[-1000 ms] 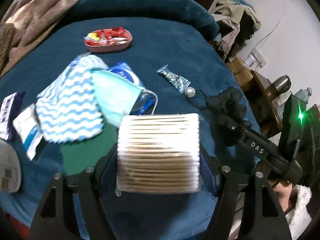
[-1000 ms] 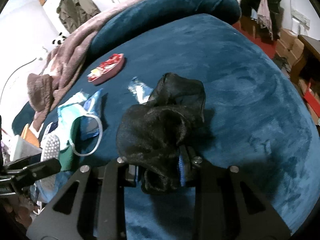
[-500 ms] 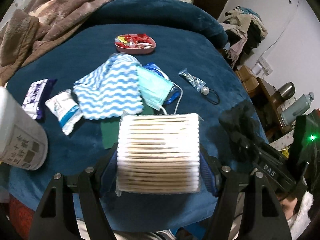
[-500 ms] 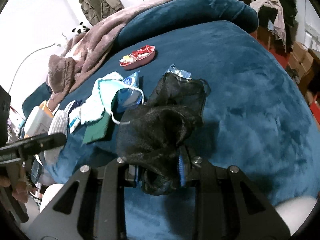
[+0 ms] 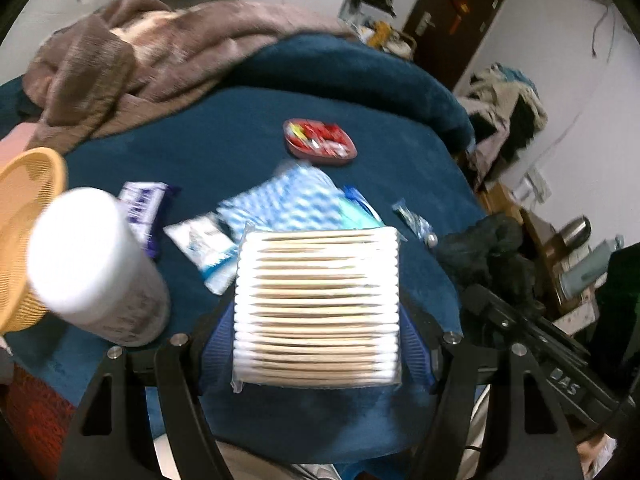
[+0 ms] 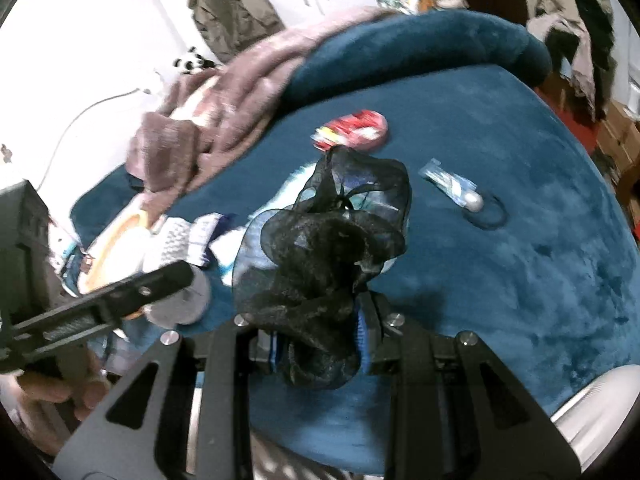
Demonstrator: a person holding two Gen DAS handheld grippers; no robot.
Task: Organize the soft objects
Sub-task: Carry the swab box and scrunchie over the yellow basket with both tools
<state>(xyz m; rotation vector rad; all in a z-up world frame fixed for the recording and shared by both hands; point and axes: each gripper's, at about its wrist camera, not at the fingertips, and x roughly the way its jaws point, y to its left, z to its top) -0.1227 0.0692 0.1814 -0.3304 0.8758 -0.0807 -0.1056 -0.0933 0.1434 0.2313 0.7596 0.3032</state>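
My left gripper (image 5: 316,344) is shut on a clear pack of cotton swabs (image 5: 318,308), held above the near edge of the blue bed (image 5: 240,136). In my right gripper (image 6: 320,344), shut, hangs a crumpled black mesh scrunchie (image 6: 324,256); the same bundle (image 5: 484,248) shows at the right of the left wrist view. On the bed lie a blue-and-white wavy cloth (image 5: 288,200), a teal face mask (image 5: 356,212) mostly hidden behind the swabs, and tissue packets (image 5: 204,240).
A white cylindrical bottle (image 5: 96,268) and an orange woven basket (image 5: 24,216) stand at the left. Further off are a purple packet (image 5: 144,208), a pink dish of red sweets (image 5: 320,142), a small wrapper with a hair tie (image 6: 460,192), and a brown blanket (image 5: 132,64). Clutter lines the right wall.
Both grippers have pulled back and risen from the bed with their loads still held. The bottle and basket came into the left wrist view; frames now are blurred.
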